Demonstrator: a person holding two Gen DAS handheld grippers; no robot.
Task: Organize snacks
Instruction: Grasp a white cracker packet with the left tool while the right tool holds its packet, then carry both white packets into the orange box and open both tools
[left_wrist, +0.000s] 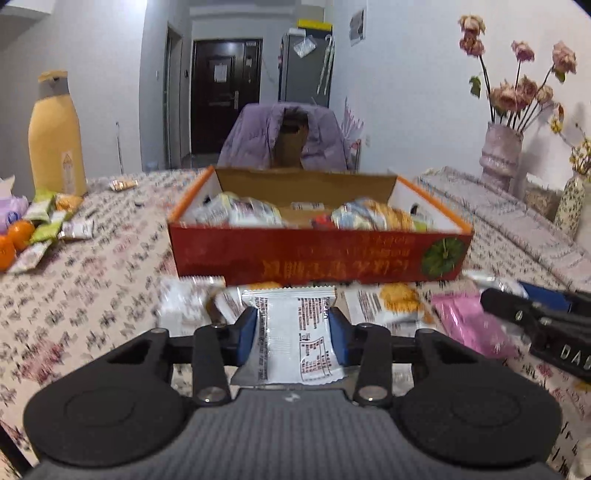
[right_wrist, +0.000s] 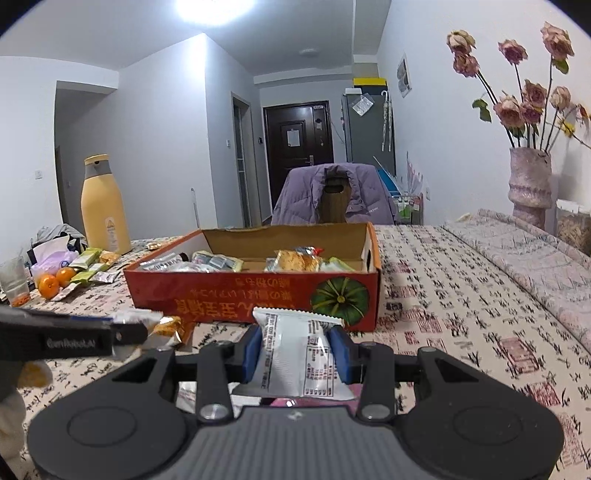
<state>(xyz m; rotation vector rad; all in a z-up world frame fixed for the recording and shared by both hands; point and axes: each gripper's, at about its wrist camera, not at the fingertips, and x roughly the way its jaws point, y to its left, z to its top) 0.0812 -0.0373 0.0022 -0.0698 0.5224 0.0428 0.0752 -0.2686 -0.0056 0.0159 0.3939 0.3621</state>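
A: What does the left gripper (left_wrist: 293, 328) have?

B: A white snack packet (left_wrist: 295, 332), pinched between its two blue pads. The packet stands on end, its crimped top edge pointing away from the gripper, its lower end hanging back toward the gripper's body.

A: And the right gripper (right_wrist: 298, 356)?

B: The same sort of thing: another white packet (right_wrist: 299, 354) clamped between its pads, upright, printed side facing the camera.

A: Where is the box?

B: The red cardboard box (left_wrist: 317, 254) sits on the patterned surface (left_wrist: 92, 288) straight ahead of the left gripper, just beyond its packet. From the right gripper it lies ahead and slightly left, with a green pumpkin picture on the near wall. It is open on top and already has several wrapped snacks lying inside.

A: Anything loose near the grippers?

B: Between the left gripper and the box, more packets lie on the surface, among them a pink packet (left_wrist: 465, 321) ahead and to its right. Far left of it are green bars (left_wrist: 44, 218), oranges (left_wrist: 14, 236) and a yellow bottle (left_wrist: 55, 136).
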